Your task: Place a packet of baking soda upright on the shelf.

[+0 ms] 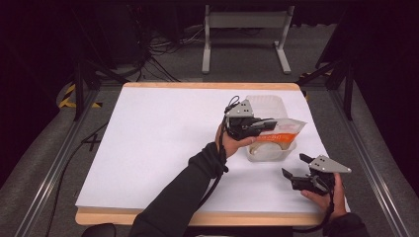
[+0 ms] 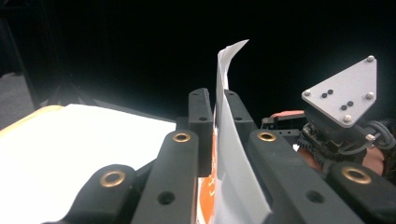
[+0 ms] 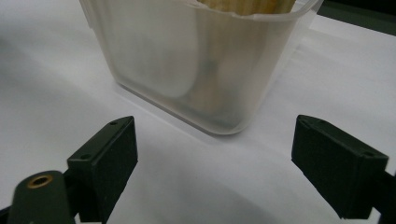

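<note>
Orange-and-white pouch (image 1: 282, 132) pinched in our left gripper (image 1: 269, 123) should lower squarely into the translucent container (image 1: 269, 150), while our right gripper (image 1: 296, 167), jaws wide, steadies the container's near wall.

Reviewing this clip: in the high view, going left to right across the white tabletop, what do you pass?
Bare white table → dark sleeve → left gripper clamped on the orange-and-white pouch above the clear plastic container → right gripper, jaws open, near the table's right edge.
</note>
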Motion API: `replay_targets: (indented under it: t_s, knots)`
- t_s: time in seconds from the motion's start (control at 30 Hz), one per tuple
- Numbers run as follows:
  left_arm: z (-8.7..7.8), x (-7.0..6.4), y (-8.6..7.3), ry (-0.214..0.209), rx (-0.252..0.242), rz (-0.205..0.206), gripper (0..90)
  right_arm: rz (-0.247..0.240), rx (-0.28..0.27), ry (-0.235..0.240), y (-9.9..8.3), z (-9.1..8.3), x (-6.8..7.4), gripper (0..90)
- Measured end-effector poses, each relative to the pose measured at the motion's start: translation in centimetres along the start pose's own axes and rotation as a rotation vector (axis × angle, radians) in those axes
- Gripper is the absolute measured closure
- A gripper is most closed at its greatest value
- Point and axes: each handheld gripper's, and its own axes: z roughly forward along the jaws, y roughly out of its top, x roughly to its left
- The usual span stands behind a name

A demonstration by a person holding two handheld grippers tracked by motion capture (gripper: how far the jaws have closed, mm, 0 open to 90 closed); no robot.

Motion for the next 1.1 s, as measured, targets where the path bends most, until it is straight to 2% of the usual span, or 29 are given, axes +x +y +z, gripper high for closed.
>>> replay_targets:
  t_s: [0.2, 0.4, 0.57, 0.63, 0.77, 0.8, 0.87, 1.0, 1.1]
  knots:
    - [-0.4, 0.0, 0.5, 0.011, 0.013, 0.018, 80.8, -0.002, 0.002, 0.0, 0.0, 0.0, 0.0, 15.0]
    - [-0.6, -0.2, 1.0, 0.021, 0.038, 0.053, 79.9, -0.004, 0.005, -0.002, 0.0, 0.1, 0.1, 15.1]
    - [-1.3, -0.3, 1.7, 0.055, 0.052, 0.078, 73.5, -0.005, 0.004, -0.002, 0.0, 0.1, 0.1, 15.1]
    - [-1.7, -0.4, 1.9, 0.088, 0.068, 0.096, 66.5, -0.005, 0.005, -0.002, 0.0, 0.1, 0.1, 15.1]
    - [-2.4, -0.5, 2.2, 0.118, 0.086, 0.119, 54.6, -0.007, 0.004, -0.003, 0.0, 0.1, 0.1, 15.1]
    - [-2.8, -0.5, 2.2, 0.137, 0.091, 0.123, 54.6, -0.004, 0.005, -0.004, 0.0, 0.0, 0.1, 15.1]
    - [-3.5, -0.5, 2.2, 0.172, 0.109, 0.143, 45.8, -0.007, 0.005, -0.005, 0.0, 0.0, 0.1, 15.1]
    - [-4.7, -0.4, 1.9, 0.231, 0.157, 0.178, 35.1, -0.016, 0.006, -0.007, 0.0, 0.0, 0.2, 15.9]
    - [-5.7, -0.4, 1.6, 0.248, 0.176, 0.189, 30.3, -0.029, 0.004, -0.01, 0.0, -0.1, 0.2, 15.9]
